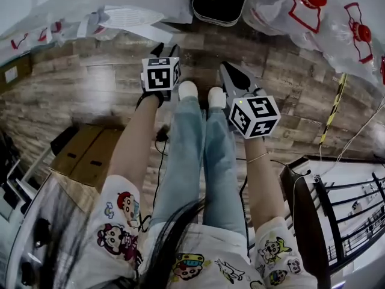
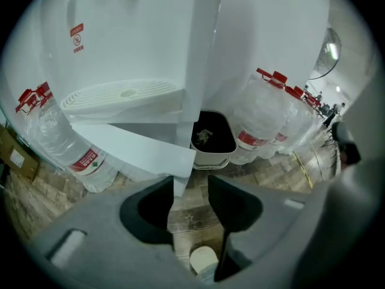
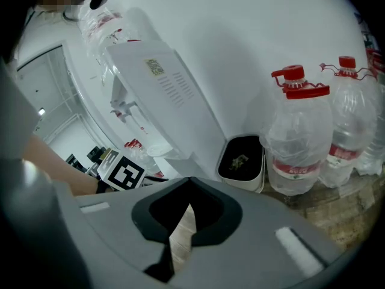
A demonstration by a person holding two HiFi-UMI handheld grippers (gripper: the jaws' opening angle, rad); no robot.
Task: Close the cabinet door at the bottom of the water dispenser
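Note:
The white water dispenser (image 2: pixel 120 41) fills the left gripper view, its drip tray (image 2: pixel 120 95) at mid-left. Below the tray a white door panel (image 2: pixel 138 146) angles outward, ajar. My left gripper (image 2: pixel 189 185) is open just in front of it; the panel's lower corner shows in the gap between the jaws, and I cannot tell whether it touches them. In the head view the left gripper (image 1: pixel 165 48) points at the dispenser's base. The right gripper (image 1: pixel 228 70) is shut and holds nothing. It (image 3: pixel 187 184) faces the dispenser's labelled white side (image 3: pixel 162 89).
A black-lined white bin (image 2: pixel 212 138) stands right of the dispenser, also seen as the bin (image 3: pixel 240 160). Large water bottles (image 3: pixel 298 131) with red caps crowd both sides. Cardboard boxes (image 1: pixel 90 152) lie left on the wooden floor, and a black railing (image 1: pixel 343 203) is at the right.

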